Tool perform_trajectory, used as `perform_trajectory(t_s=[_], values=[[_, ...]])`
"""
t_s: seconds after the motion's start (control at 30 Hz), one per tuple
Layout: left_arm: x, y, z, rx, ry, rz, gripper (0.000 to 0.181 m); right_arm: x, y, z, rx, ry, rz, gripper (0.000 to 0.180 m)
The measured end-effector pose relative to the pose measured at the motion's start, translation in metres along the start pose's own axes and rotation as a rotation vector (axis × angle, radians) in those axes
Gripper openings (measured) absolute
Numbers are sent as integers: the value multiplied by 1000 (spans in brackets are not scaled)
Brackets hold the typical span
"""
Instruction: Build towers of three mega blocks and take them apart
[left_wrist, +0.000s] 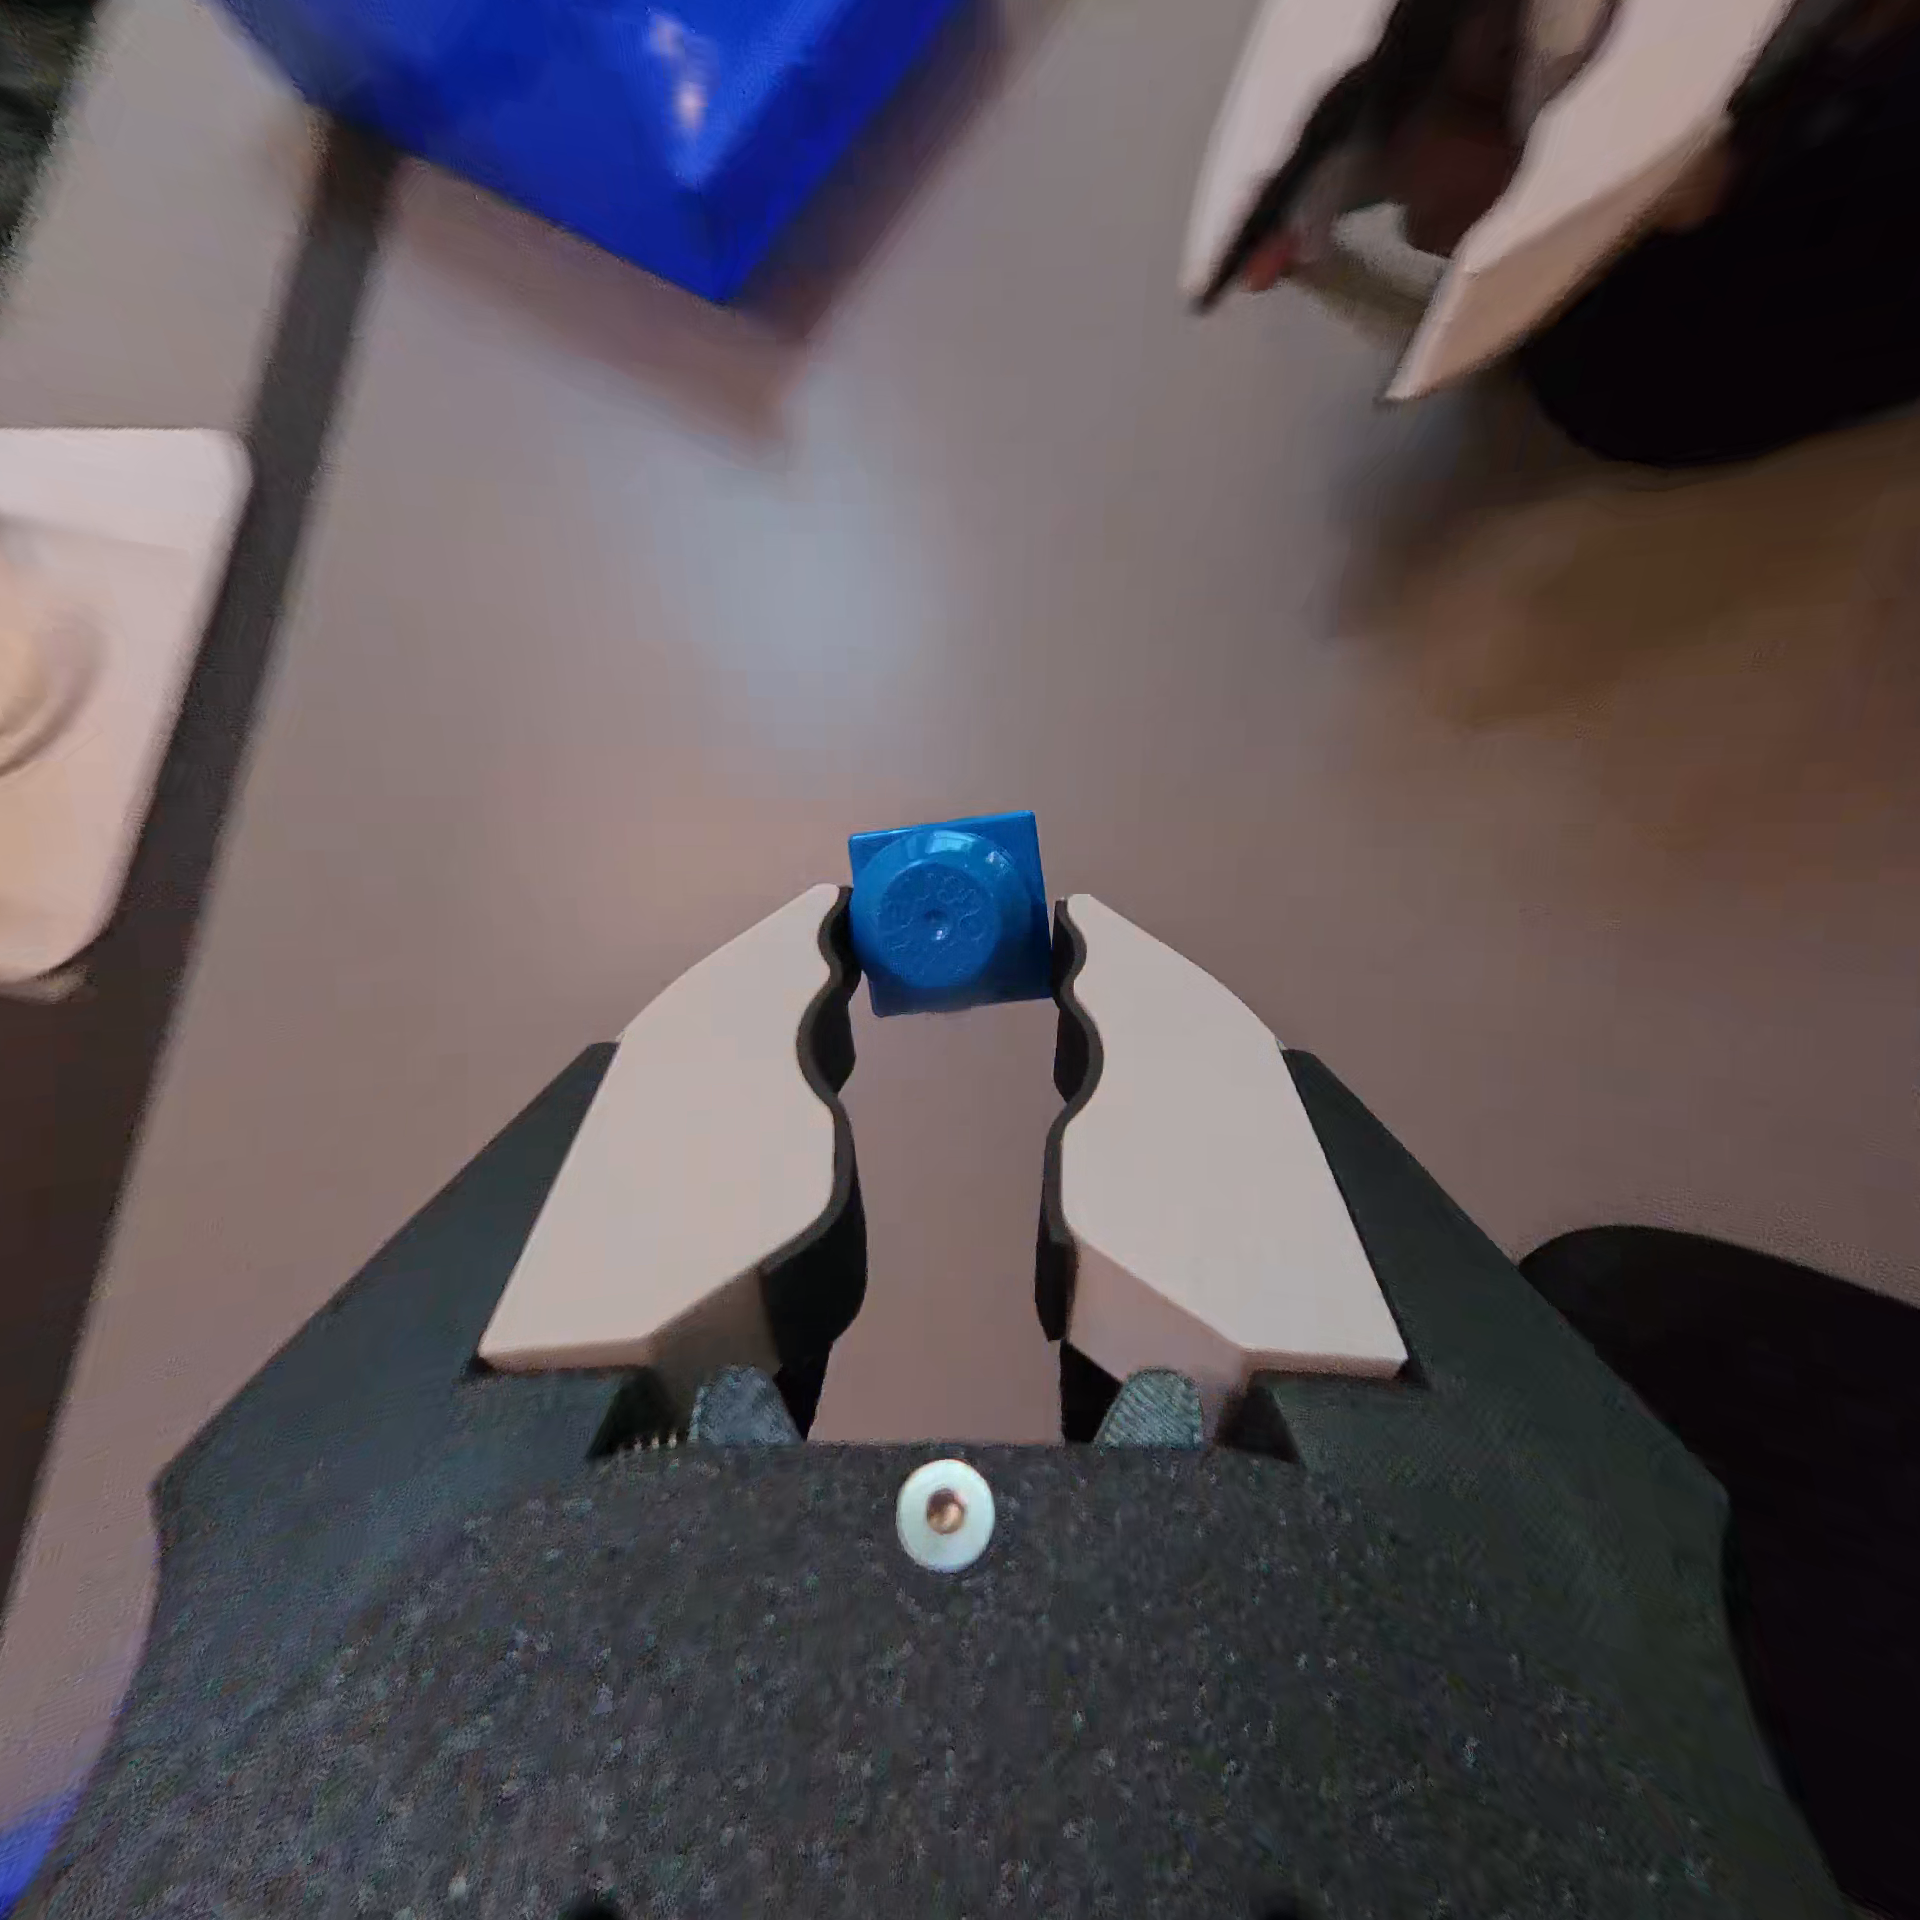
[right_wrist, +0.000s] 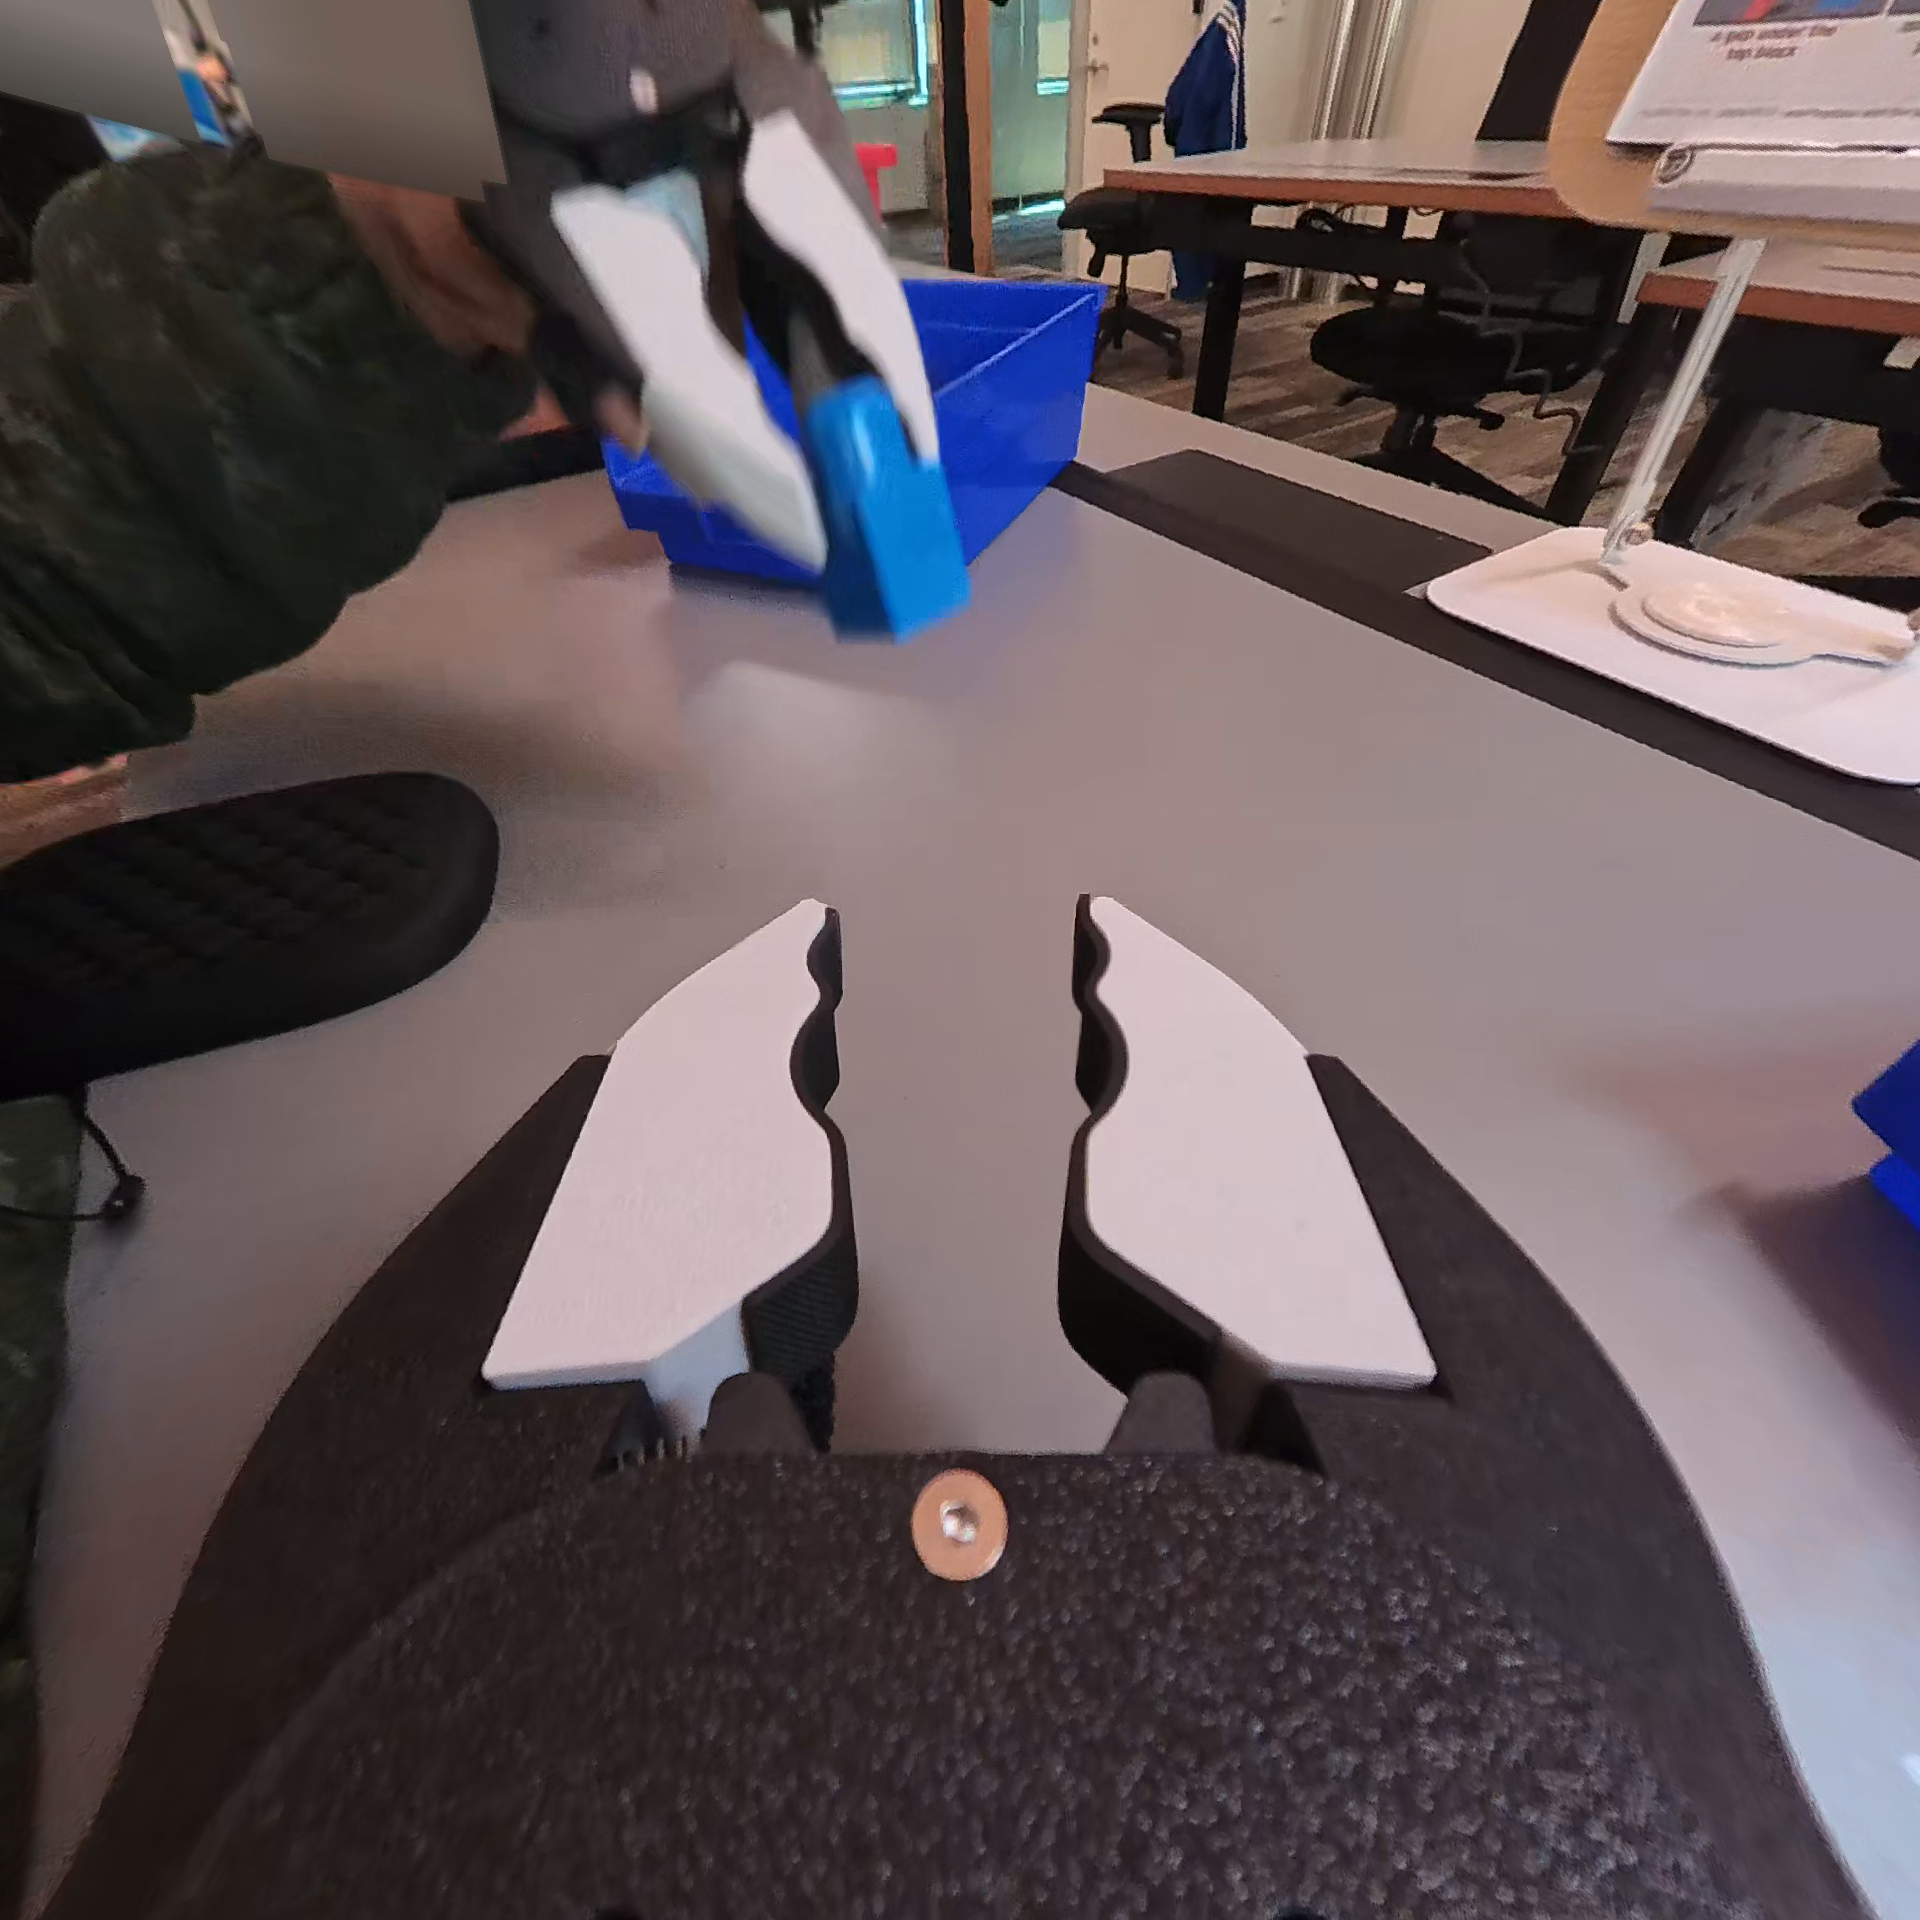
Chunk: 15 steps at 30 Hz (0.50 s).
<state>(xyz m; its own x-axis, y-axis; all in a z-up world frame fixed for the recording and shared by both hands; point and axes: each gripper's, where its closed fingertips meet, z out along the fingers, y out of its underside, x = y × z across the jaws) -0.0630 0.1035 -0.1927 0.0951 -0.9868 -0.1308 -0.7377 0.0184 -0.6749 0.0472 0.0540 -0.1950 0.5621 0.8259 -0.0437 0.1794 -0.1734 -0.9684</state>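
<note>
My left gripper (left_wrist: 948, 914) is shut on a blue mega block (left_wrist: 948, 930), held at its fingertips above the grey table with the round stud facing the camera. The right wrist view shows the same gripper (right_wrist: 862, 457) farther off, carrying the blue block (right_wrist: 888, 520) in the air in front of a blue bin (right_wrist: 997, 416). My right gripper (right_wrist: 956, 920) is open and empty, low over the bare table. It also shows blurred at the top right of the left wrist view (left_wrist: 1340, 301).
The blue bin (left_wrist: 623, 125) stands at the far side of the table (left_wrist: 727, 623). A white lamp base (right_wrist: 1704, 634) sits at the right behind a black strip. A black armrest (right_wrist: 229, 904) and a person's dark sleeve (right_wrist: 187, 447) are at the left. Another blue object (right_wrist: 1896, 1143) shows at the right edge. From the left gripper's tips to the black armrest (right_wrist: 229, 904) is close to 20 cm.
</note>
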Motion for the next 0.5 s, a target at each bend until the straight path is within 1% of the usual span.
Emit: perform_trajectory(t_s=[0.07,0.17,0.27,0.3,0.33,0.4,0.47,0.5], values=[[33,-2,37,-30,102,31,35,1,1,0,2,5,-17,43],[59,3,79,-95,180,72,35,8,8,-2,-9,26,-19,43],[75,-1,100,-112,221,102,35,13,14,-4,-24,42,-7,43],[77,-3,103,-113,217,118,43,14,14,-5,-24,48,-10,42],[76,-5,103,-111,207,133,50,15,14,-5,-23,52,-13,42],[67,-14,92,-66,174,127,51,16,13,-6,-22,57,-16,42],[40,-22,64,-6,91,84,50,16,13,-7,-19,58,-18,42],[18,-23,45,19,16,61,48,16,12,-7,-19,60,-19,42]])
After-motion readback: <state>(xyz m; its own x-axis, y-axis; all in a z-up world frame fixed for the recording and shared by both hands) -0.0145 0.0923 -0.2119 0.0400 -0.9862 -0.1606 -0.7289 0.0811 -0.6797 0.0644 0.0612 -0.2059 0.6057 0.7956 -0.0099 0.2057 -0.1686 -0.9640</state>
